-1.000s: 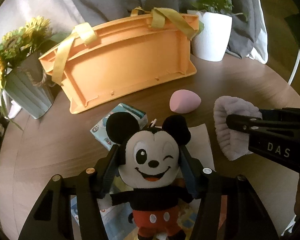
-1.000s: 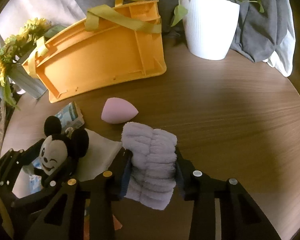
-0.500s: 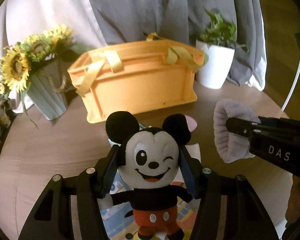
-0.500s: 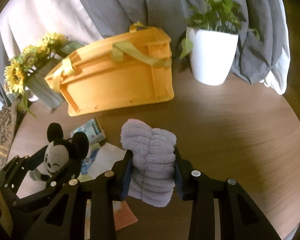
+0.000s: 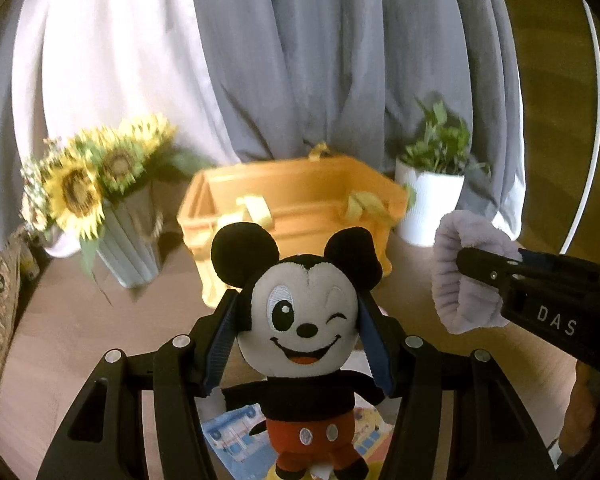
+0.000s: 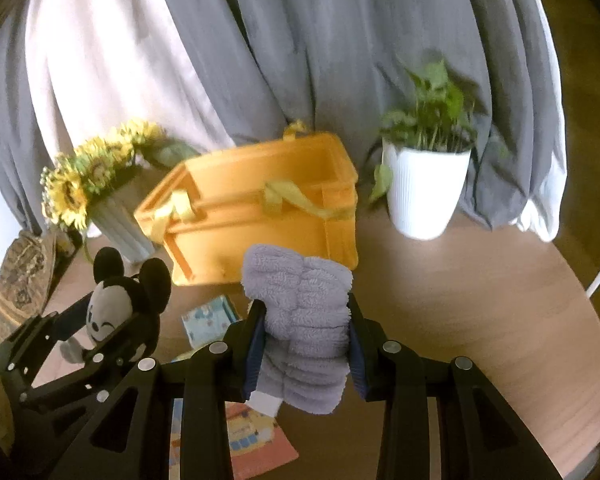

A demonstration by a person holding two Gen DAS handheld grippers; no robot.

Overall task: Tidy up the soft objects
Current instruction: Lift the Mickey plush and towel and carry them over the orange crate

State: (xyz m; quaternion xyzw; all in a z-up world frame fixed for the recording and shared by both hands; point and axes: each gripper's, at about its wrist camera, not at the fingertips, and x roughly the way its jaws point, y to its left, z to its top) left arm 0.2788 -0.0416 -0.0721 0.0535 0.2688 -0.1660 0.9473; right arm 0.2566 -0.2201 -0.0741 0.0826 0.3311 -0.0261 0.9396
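Observation:
My left gripper (image 5: pixel 300 320) is shut on the head of a mouse plush toy (image 5: pixel 300 332) with black ears and red shorts, held above the round wooden table (image 5: pixel 80 340). At its right, my right gripper (image 6: pixel 306 330) is shut on a fluffy lilac headband (image 6: pixel 304 320), also lifted off the table. The headband (image 5: pixel 460 280) shows at the right of the left wrist view, and the plush (image 6: pixel 112 312) at the left of the right wrist view. An orange storage box (image 6: pixel 260 216) with yellow strap handles stands open-topped behind both.
A vase of sunflowers (image 5: pixel 100 200) stands at the back left, and a white pot with a green plant (image 6: pixel 424 192) at the back right. Small printed packets (image 6: pixel 212 320) and cards (image 6: pixel 256 440) lie on the table below the grippers. Grey and white curtains hang behind.
Both grippers have risen with the plush and the headband and tilted up, so the box's open top and the curtains come into view. The pink sponge has dropped out of sight.

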